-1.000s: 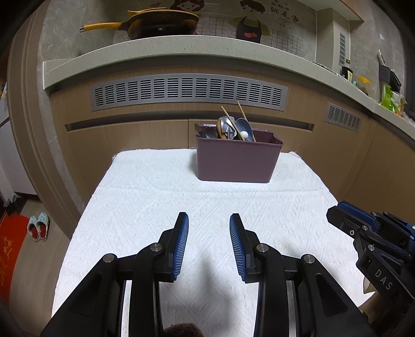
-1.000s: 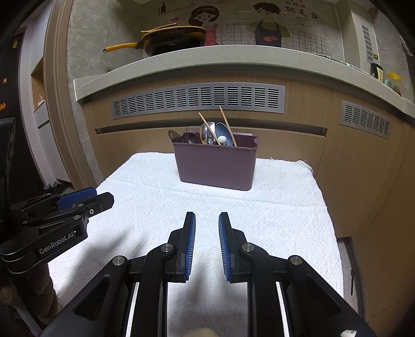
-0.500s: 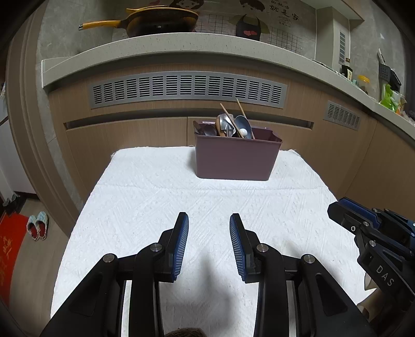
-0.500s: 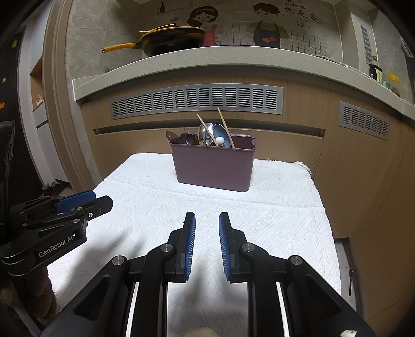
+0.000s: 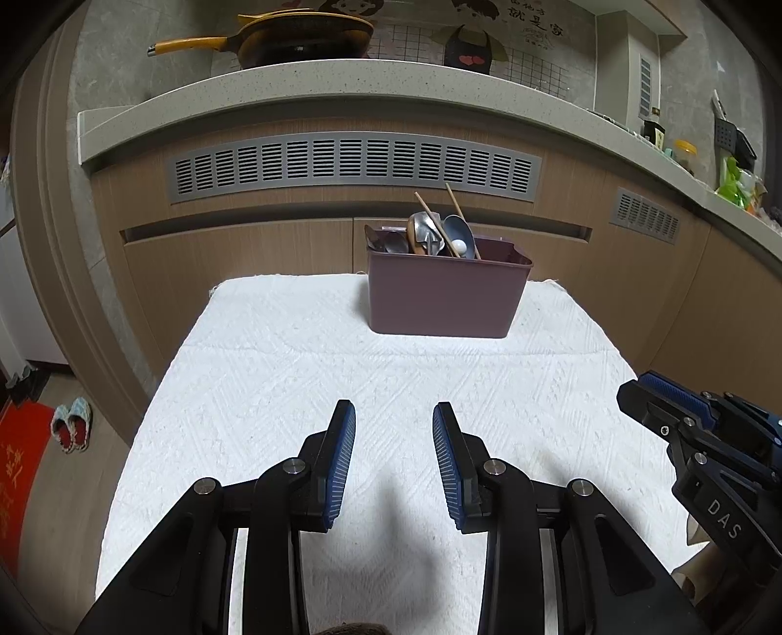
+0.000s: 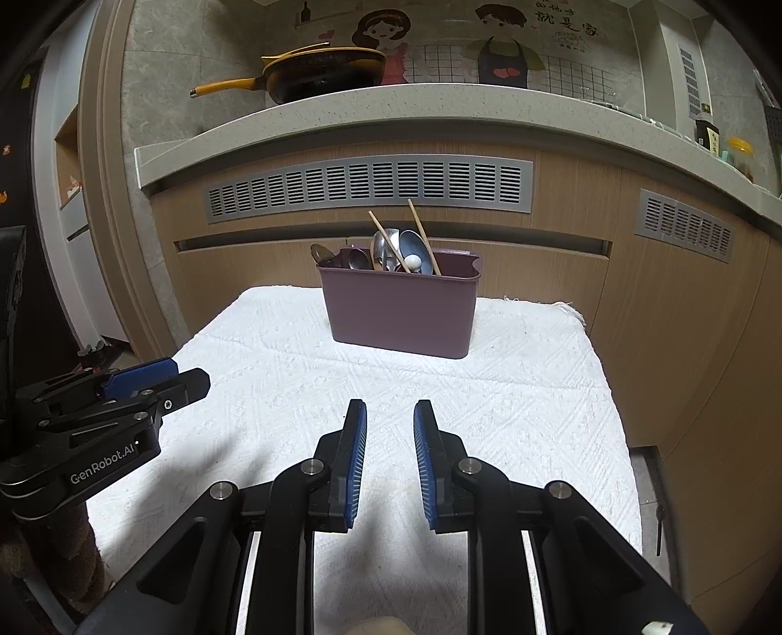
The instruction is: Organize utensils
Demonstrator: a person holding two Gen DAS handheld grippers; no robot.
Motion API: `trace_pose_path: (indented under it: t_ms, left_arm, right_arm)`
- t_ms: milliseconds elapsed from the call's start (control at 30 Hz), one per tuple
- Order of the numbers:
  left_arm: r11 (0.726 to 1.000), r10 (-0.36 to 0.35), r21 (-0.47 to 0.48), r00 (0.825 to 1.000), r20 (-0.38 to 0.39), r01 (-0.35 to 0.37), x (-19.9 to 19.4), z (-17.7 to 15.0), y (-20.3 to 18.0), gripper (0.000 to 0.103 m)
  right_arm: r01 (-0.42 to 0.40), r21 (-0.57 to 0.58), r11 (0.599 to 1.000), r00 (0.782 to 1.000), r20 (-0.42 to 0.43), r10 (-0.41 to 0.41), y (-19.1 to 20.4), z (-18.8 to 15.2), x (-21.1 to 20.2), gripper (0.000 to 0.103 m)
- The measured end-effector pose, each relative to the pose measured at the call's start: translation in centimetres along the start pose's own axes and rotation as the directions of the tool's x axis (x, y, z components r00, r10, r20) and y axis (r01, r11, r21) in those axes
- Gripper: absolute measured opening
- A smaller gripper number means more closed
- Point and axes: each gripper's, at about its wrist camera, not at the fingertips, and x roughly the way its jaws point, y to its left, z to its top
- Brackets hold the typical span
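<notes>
A dark purple utensil bin (image 5: pixel 445 295) (image 6: pixel 401 310) stands at the far end of the white cloth-covered table (image 5: pixel 303 371) (image 6: pixel 528 391). Spoons (image 5: pixel 459 239) (image 6: pixel 415 254) and wooden chopsticks (image 5: pixel 432 220) (image 6: pixel 420 229) stick up out of it. My left gripper (image 5: pixel 393 415) is open and empty above the near part of the cloth. My right gripper (image 6: pixel 390 412) is open with a narrower gap, also empty, well short of the bin. Each gripper shows in the other's view: the right one (image 5: pixel 694 430), the left one (image 6: pixel 112 405).
Wooden cabinets with grey vents (image 5: pixel 352 166) rise behind the table, under a stone counter (image 5: pixel 342 78) holding a yellow-handled pan (image 5: pixel 293 34). Bottles and jars (image 5: pixel 684 151) stand on the counter at right. Slippers (image 5: pixel 71 425) and a red mat lie on the floor at left.
Both views have drifted slightly back and up from the bin; the bin looks a little smaller. Both grippers' jaws keep the same opening and hold nothing.
</notes>
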Motion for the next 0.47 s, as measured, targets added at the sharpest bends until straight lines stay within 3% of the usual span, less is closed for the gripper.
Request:
trace_pose_path:
  t_ms: [467]
  left_arm:
    - [1.000,0.001,0.004,1.000,-0.009,-0.001,0.24,-0.21,0.03,0.034]
  right_arm:
    - [0.006,0.004,1.000,1.000,-0.009,-0.006,-0.22,-0.14,0.38,0.019]
